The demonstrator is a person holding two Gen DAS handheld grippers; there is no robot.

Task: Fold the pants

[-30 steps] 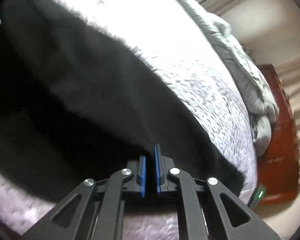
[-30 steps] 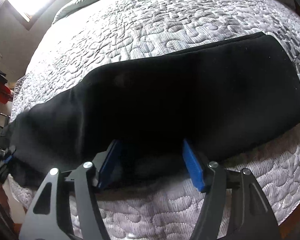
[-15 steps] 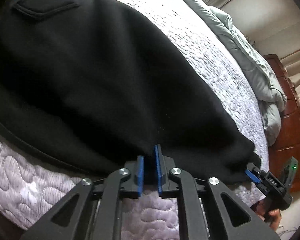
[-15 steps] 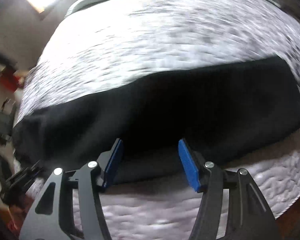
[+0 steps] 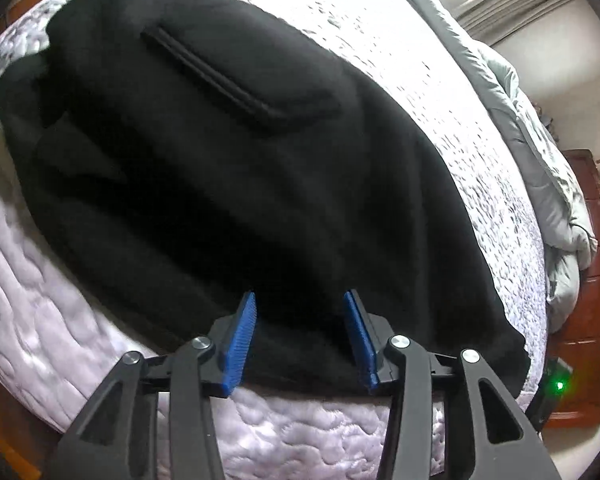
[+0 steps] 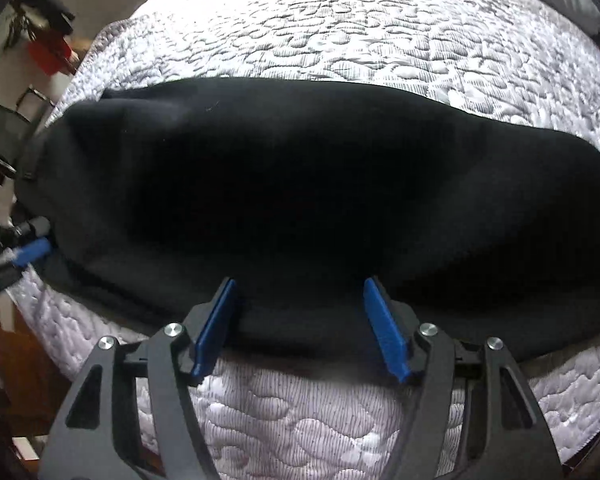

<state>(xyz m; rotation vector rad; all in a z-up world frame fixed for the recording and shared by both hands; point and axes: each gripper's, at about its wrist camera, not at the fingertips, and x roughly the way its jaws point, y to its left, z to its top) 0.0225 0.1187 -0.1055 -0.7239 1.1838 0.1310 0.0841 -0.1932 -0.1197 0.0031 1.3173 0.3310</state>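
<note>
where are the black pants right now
The black pants lie folded lengthwise along the near edge of the quilted bed, filling the middle of both wrist views, their near hem just ahead of each gripper's open jaws.

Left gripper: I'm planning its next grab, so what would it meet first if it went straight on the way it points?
Most likely the black pants, near their front edge on the quilted bedspread; depth is hard to judge. The left gripper is open.
</note>
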